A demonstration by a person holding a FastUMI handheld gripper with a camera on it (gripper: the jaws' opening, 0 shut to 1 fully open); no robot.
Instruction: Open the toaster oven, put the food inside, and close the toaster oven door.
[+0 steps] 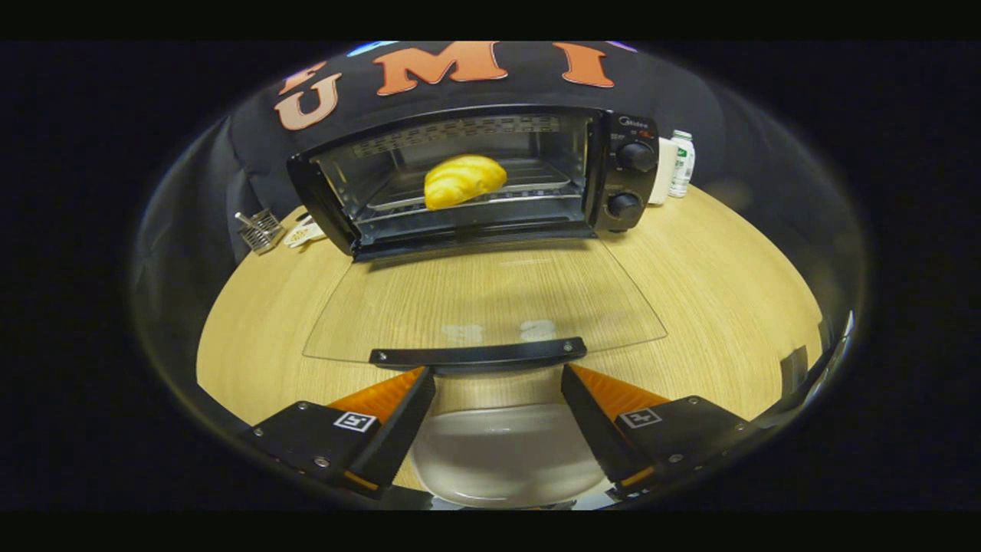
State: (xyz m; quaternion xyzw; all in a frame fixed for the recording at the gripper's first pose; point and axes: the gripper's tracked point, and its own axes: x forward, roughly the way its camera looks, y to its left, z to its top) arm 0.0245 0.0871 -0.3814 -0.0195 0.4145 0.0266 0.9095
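Note:
The black toaster oven stands at the back of the wooden table, its glass door folded down flat toward me. A yellow croissant-shaped piece of food lies on the wire rack inside the cavity. The door's black handle sits just ahead of my fingertips, apart from them. My gripper is open, with nothing between its fingers. A white plate lies on the table below and between the fingers.
Left of the oven are a small wire rack and a pale object. Right of the oven stand a white container and a small white bottle. The round wooden table extends to the right.

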